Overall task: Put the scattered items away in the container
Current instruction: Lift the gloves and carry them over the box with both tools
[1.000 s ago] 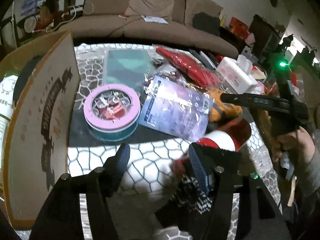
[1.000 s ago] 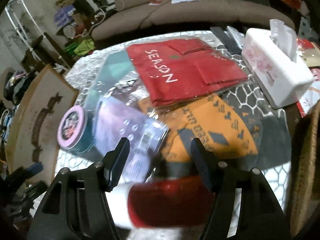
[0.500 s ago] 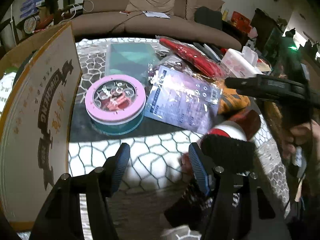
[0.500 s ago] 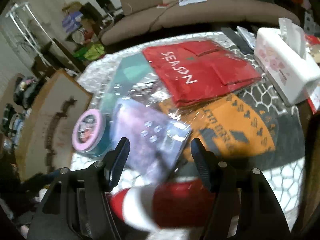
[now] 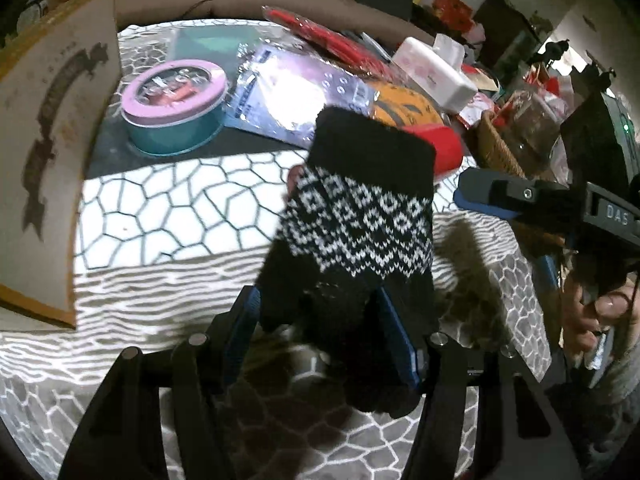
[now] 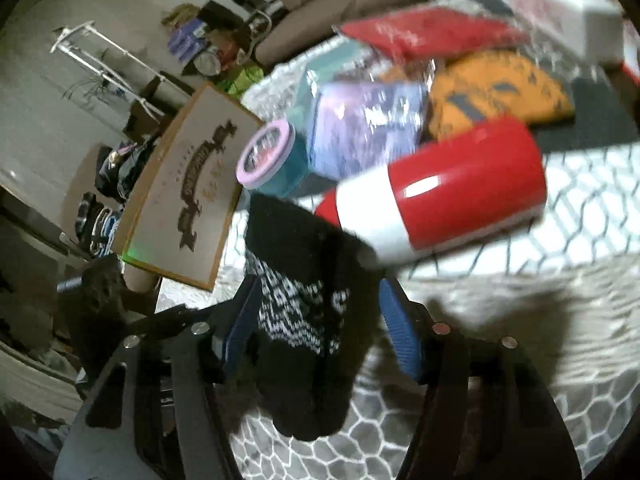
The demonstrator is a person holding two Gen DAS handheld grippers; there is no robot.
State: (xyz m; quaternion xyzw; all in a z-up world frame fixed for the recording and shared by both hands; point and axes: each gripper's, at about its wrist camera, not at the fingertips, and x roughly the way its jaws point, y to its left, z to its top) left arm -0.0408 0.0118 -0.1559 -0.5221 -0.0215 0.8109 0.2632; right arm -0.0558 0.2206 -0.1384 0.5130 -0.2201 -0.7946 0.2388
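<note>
A black-and-white knitted glove (image 5: pixel 356 216) lies low and centre on the tablecloth, between the parted jaws of the left gripper (image 5: pixel 320 344) and right gripper (image 6: pixel 320 328). Neither grips yet. Next, I judge: clamp it, then carry it to the cardboard box (image 5: pixel 44 152) at left.

Black patterned glove (image 5: pixel 352 248) lies between left gripper (image 5: pixel 320 332) fingers, seemingly ungripped.

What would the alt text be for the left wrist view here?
A black knitted glove with a white diamond pattern hangs over the table edge, its lower part between the open fingers of the left gripper. Behind it lie a pink-lidded round tin, plastic-wrapped packets and a red cup.
</note>
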